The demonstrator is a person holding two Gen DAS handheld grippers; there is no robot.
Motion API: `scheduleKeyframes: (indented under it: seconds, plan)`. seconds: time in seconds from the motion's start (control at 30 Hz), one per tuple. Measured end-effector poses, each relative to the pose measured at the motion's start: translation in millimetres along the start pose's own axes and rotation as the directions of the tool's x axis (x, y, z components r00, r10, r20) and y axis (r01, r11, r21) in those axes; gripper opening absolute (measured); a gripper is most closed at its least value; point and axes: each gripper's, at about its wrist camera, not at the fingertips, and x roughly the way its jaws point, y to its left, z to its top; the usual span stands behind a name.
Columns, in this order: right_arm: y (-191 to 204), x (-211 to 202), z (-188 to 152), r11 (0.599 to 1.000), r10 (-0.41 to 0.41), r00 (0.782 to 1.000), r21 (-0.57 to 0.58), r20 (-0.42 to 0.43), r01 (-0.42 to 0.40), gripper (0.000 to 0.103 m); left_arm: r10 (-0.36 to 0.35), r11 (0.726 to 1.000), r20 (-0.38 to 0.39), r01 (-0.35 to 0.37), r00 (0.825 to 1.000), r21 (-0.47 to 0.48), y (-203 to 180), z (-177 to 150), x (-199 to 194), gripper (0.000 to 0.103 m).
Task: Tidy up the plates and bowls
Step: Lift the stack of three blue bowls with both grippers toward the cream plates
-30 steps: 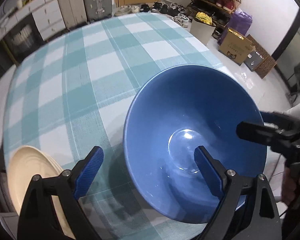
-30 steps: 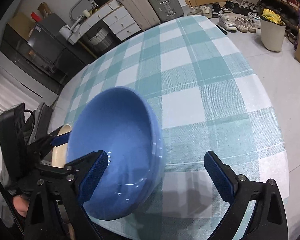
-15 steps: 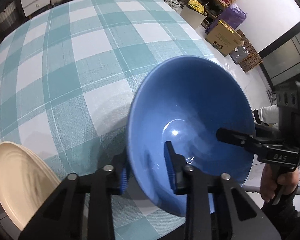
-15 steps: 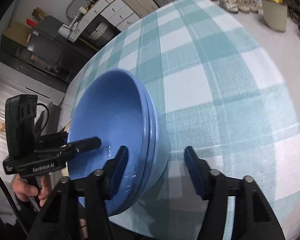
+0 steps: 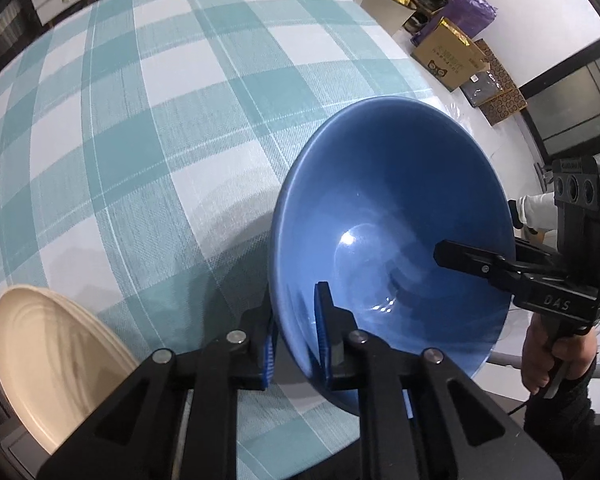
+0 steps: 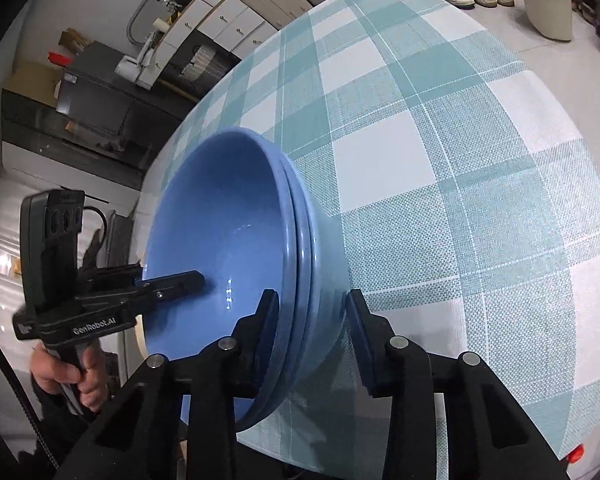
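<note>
A stack of nested blue bowls (image 5: 400,200) (image 6: 220,220) stands near the front edge of the checked tablecloth (image 5: 140,120). My left gripper (image 5: 296,304) straddles the stack's near left rim, one pad inside and one outside, its jaws closing and pressing on the wall. My right gripper (image 6: 312,296) straddles the opposite rim across all the nested walls, jaws closing, pads touching them. Each view shows the other gripper's inner finger reaching into the top bowl. A beige plate (image 5: 52,360) lies at the table's left corner.
The tablecloth (image 6: 460,160) stretches away behind the bowls. Beyond the table are cardboard boxes (image 5: 448,52) on the floor, a bin (image 6: 548,4), shoes, and white drawers (image 6: 220,20). A person's hand (image 5: 548,352) holds the right gripper's handle.
Both grippers went from wide open around the bowls to closed down on opposite rims. Both views have tilted further down toward the table.
</note>
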Motion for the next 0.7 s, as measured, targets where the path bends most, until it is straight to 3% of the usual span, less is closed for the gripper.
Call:
scheduleKeyframes:
  seconds: [0.13,0.3,0.7]
  plan:
    - [6.2,4.8,8.4,1.000,-0.024,0.999,-0.003,-0.036,0.024,0.030,0.006,1.000,-0.038,-0.006,0.999,0.003,-0.8,-2.1,-0.9,0.014]
    - [13.0,11.4,20.9,0.999,-0.038,0.996,0.009,-0.080,0.039,0.027,-0.044,0.998,-0.075,0.040,0.996,-0.046,7.6,-1.4,-2.8,0.014]
    - [21.7,19.9,40.7,0.998,-0.069,0.985,0.001,-0.161,0.070,0.024,-0.067,0.994,-0.089,0.059,0.994,-0.087,15.9,-3.4,-13.5,0.014]
